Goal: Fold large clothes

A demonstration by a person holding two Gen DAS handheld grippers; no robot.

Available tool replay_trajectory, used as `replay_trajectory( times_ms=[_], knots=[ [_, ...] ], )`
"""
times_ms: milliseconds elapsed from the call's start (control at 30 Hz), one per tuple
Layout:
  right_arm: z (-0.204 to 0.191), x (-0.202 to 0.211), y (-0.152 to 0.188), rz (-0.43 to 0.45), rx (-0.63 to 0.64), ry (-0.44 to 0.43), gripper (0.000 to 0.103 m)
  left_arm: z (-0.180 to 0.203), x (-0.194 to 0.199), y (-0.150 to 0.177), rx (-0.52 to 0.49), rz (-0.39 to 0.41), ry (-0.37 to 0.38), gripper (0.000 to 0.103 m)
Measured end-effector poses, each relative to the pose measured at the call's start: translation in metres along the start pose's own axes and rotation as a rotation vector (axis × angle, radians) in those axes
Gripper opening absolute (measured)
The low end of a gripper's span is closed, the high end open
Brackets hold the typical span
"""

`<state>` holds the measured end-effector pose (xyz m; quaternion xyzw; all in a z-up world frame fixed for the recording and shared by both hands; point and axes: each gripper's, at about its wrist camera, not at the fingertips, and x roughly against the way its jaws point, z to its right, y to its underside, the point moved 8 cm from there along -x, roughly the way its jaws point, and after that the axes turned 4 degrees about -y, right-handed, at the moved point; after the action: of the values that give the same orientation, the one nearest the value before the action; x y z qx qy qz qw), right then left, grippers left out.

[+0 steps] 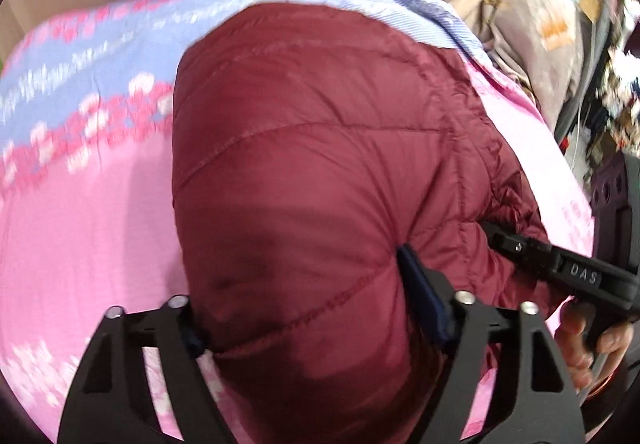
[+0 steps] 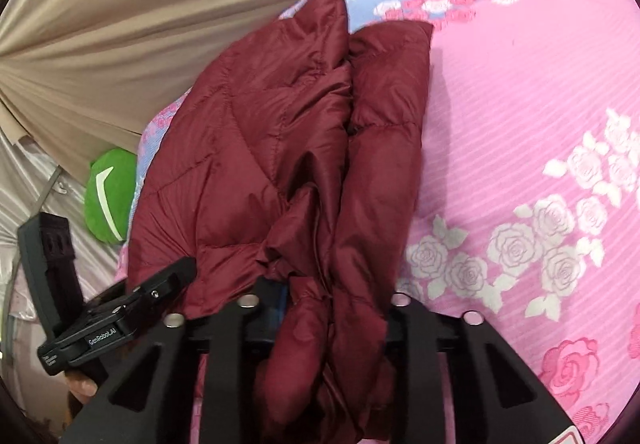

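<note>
A maroon quilted puffer jacket (image 1: 312, 148) lies on a pink and blue floral bedsheet (image 1: 80, 212). My left gripper (image 1: 308, 328) is shut on a thick fold of the jacket near its lower edge. In the right wrist view the jacket (image 2: 280, 148) lies bunched lengthwise on the sheet (image 2: 520, 124), and my right gripper (image 2: 324, 308) is shut on its near end. The right gripper also shows in the left wrist view (image 1: 560, 264), at the jacket's right side. The left gripper shows in the right wrist view (image 2: 132, 308), at the jacket's left corner.
A beige curtain (image 2: 120, 24) hangs behind the bed. A green cushion (image 2: 110, 196) sits at the bed's far-left edge. Cluttered fabric and objects (image 1: 560, 24) lie at the right beyond the bed. The pink sheet extends wide to the right of the jacket.
</note>
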<state>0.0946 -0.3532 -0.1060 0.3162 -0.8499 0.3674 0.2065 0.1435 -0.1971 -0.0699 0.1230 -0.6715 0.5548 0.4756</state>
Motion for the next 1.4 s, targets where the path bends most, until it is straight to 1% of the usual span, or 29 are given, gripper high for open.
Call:
replay_trajectory(
  times_ms=[67,133,200,233,300,367,433,467,533,633,700,733,767,800,867,967,1067,1200,1333,1400],
  knots=[
    [-0.003,-0.004,0.001,-0.001,0.009,0.016,0.024,0.004,0.001,-0.004,-0.031,0.011,-0.017,0.068],
    [-0.004,-0.009,0.0,-0.007,-0.003,0.015,0.027,0.005,0.0,-0.005,-0.044,0.018,-0.029,0.068],
    [0.002,-0.012,-0.001,-0.019,-0.042,0.003,0.043,0.006,-0.001,-0.006,-0.045,0.021,-0.034,0.068],
    [0.005,-0.014,-0.002,-0.027,-0.065,-0.003,0.046,0.006,-0.002,-0.007,-0.043,0.021,-0.035,0.068],
    [0.009,-0.018,-0.004,-0.031,-0.092,-0.037,0.048,0.005,-0.003,-0.008,-0.037,0.019,-0.034,0.068],
    [0.008,-0.021,-0.007,-0.037,-0.091,-0.039,0.046,0.003,-0.006,-0.01,-0.02,0.01,-0.021,0.072],
    [0.007,-0.023,-0.01,-0.042,-0.096,-0.047,0.042,-0.006,-0.009,-0.011,0.023,-0.009,0.018,0.077],
    [0.007,-0.023,-0.01,-0.044,-0.092,-0.05,0.039,-0.016,-0.012,-0.012,0.066,-0.024,0.061,0.079],
    [0.007,-0.024,-0.01,-0.048,-0.089,-0.06,0.038,-0.035,-0.016,-0.013,0.153,-0.054,0.151,0.082],
    [0.011,-0.024,-0.009,-0.052,-0.093,-0.074,0.039,-0.048,-0.024,-0.009,0.214,-0.078,0.232,0.086],
    [0.015,-0.025,-0.01,-0.054,-0.106,-0.089,0.038,-0.047,-0.029,-0.006,0.219,-0.076,0.25,0.086],
    [0.018,-0.025,-0.011,-0.053,-0.109,-0.093,0.036,-0.045,-0.031,-0.005,0.222,-0.07,0.256,0.084],
    [0.016,-0.024,-0.012,-0.046,-0.101,-0.094,0.029,-0.043,-0.031,-0.004,0.218,-0.064,0.256,0.076],
    [0.015,-0.021,-0.013,-0.033,-0.086,-0.089,0.023,-0.04,-0.028,-0.006,0.199,-0.047,0.246,0.071],
    [0.005,-0.014,-0.017,-0.003,-0.035,-0.051,0.019,-0.032,-0.013,-0.014,0.128,0.008,0.207,0.052],
    [-0.016,-0.003,-0.023,0.053,0.025,-0.018,0.015,-0.024,0.007,-0.025,0.069,0.06,0.178,0.041],
    [-0.035,0.012,-0.033,0.115,0.063,-0.017,0.014,-0.019,0.028,-0.038,0.037,0.11,0.182,0.038],
    [-0.064,0.042,-0.046,0.209,0.138,0.001,0.014,-0.013,0.065,-0.057,-0.016,0.205,0.185,0.037],
    [-0.101,0.073,-0.06,0.328,0.229,0.018,0.014,-0.005,0.111,-0.081,-0.089,0.339,0.154,0.037],
    [-0.116,0.082,-0.067,0.37,0.26,0.014,0.014,-0.007,0.129,-0.09,-0.115,0.39,0.131,0.037]
  ],
)
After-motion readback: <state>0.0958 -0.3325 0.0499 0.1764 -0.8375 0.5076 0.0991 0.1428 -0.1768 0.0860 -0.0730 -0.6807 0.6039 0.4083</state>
